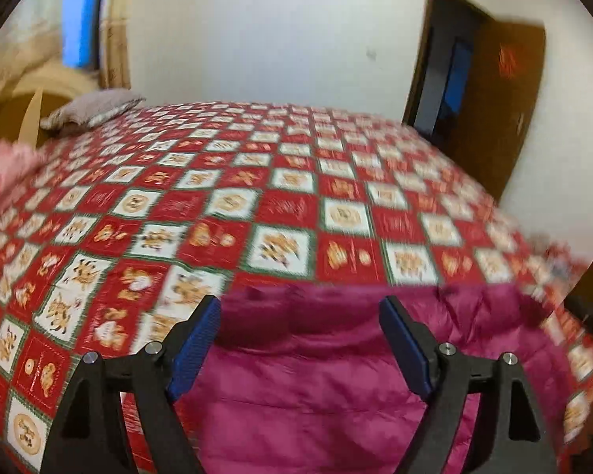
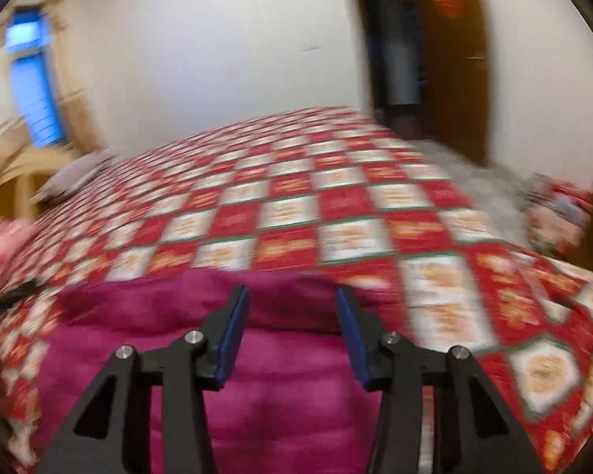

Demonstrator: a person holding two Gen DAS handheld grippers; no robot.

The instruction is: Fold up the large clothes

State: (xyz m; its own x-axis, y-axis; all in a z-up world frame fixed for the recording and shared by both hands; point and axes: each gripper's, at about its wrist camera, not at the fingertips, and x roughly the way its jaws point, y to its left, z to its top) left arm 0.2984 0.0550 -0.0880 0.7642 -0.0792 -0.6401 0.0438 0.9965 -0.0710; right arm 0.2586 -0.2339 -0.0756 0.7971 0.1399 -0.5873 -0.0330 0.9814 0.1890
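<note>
A magenta quilted puffer garment (image 1: 316, 387) lies on the near side of a bed covered with a red, white and green checked spread (image 1: 288, 181). My left gripper (image 1: 300, 308) hangs above the garment with its blue-padded fingers wide apart and nothing between them. In the right wrist view the same magenta garment (image 2: 280, 375) lies below my right gripper (image 2: 292, 300). Its jaws stand apart, clear of the fabric, and hold nothing. Both views are blurred by motion.
A grey pillow (image 1: 95, 108) lies at the bed's far left, by a wooden headboard (image 1: 31, 118). A pink cloth (image 1: 4, 173) sits at the left edge. A brown door (image 1: 490, 102) stands open in the white wall at right. Crumpled fabric (image 2: 557, 209) lies at the bed's right.
</note>
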